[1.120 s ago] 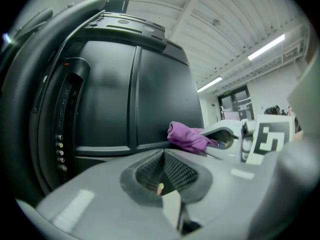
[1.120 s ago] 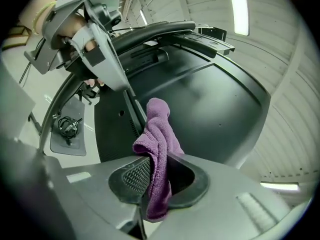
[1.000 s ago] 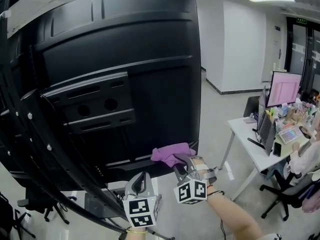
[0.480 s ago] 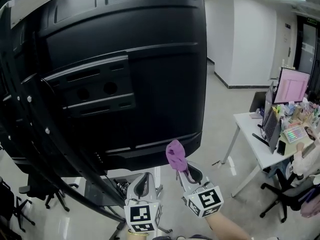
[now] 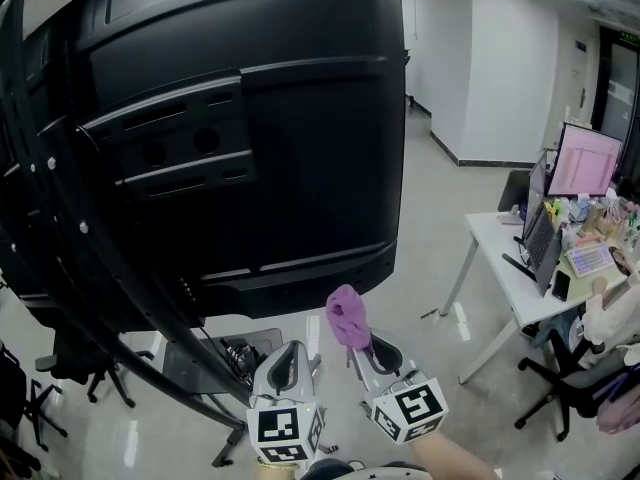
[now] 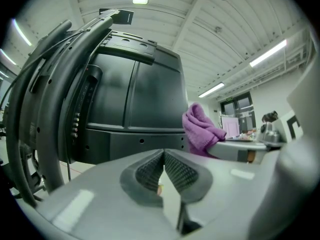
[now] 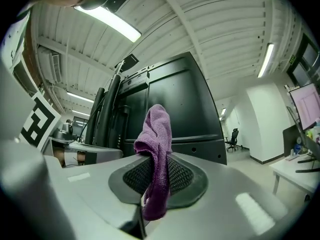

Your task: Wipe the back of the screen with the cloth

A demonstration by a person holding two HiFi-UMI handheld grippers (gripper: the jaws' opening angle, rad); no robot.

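The black back of a large screen [image 5: 250, 128] fills the upper left of the head view, tilted on its stand. My right gripper [image 5: 360, 346] is shut on a purple cloth [image 5: 347, 317], which sticks up just below the screen's lower right corner and does not touch it. In the right gripper view the purple cloth [image 7: 156, 164] hangs down between the closed jaws, with the screen [image 7: 165, 109] beyond. My left gripper [image 5: 288, 360] sits to the left of the right one, shut and empty, below the screen's lower edge. The left gripper view shows the cloth [image 6: 200, 129] off to its right.
Thick black cables [image 5: 90, 298] and the stand's arms run down the screen's left side. The stand's base [image 5: 225, 353] sits on the floor. A white desk [image 5: 520, 278] with a pink-lit monitor [image 5: 582, 160] and clutter stands at right, with an office chair [image 5: 575, 388] beside it.
A second ago the cloth lay against the screen's lower edge. The right gripper has since pulled down and away with it, and the cloth now stands upright clear of the screen.
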